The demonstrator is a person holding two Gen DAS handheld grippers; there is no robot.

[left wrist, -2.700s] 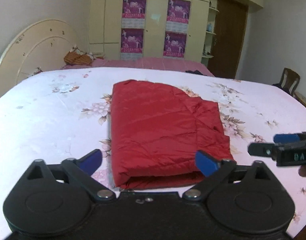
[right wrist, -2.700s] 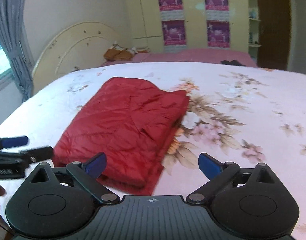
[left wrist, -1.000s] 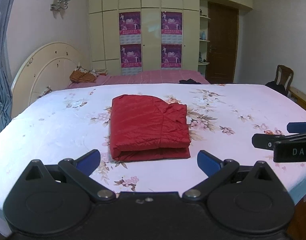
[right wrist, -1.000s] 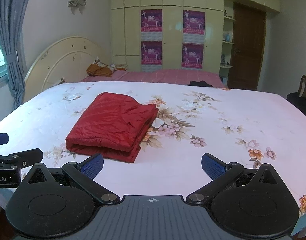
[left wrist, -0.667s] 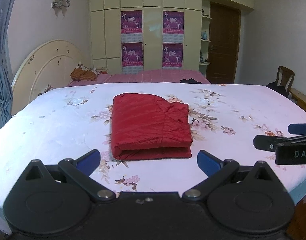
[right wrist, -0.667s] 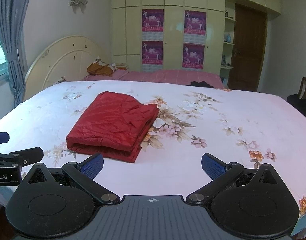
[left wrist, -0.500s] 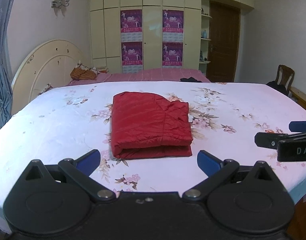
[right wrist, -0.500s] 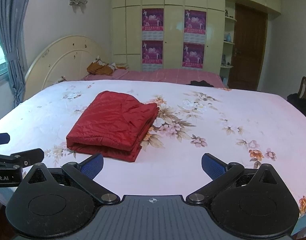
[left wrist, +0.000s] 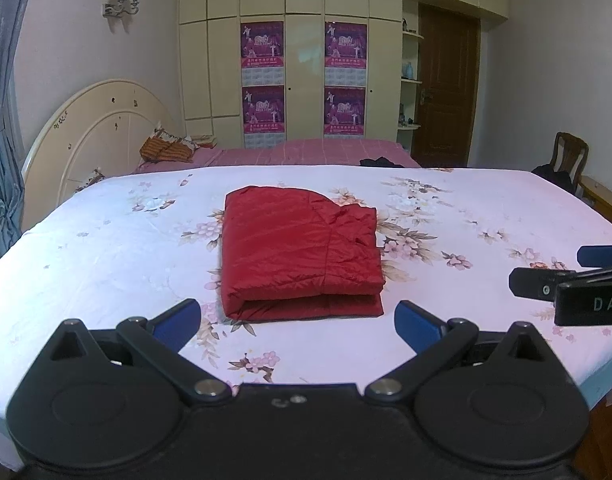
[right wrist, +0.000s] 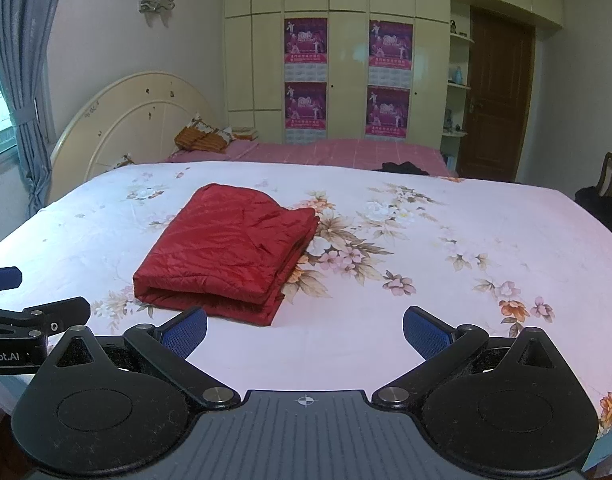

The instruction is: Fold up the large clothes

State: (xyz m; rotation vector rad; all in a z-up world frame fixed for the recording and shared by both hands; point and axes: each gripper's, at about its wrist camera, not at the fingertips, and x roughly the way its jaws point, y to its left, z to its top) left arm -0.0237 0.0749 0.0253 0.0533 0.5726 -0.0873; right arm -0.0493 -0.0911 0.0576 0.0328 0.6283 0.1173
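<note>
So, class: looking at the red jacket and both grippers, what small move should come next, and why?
Probably none on the jacket: it lies folded into a compact stack on the bed, edges roughly aligned. The left gripper and right gripper are both open, empty and off the cloth. I would just keep them clear and end here.

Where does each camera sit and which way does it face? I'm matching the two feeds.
Left wrist: behind the open left gripper, facing the folded red jacket straight ahead on the floral bed; right gripper enters at right.
Right wrist: behind the open right gripper, facing the bed, jacket off left; left gripper enters at left.
Shared: jacket, bed, postered wardrobe.
</note>
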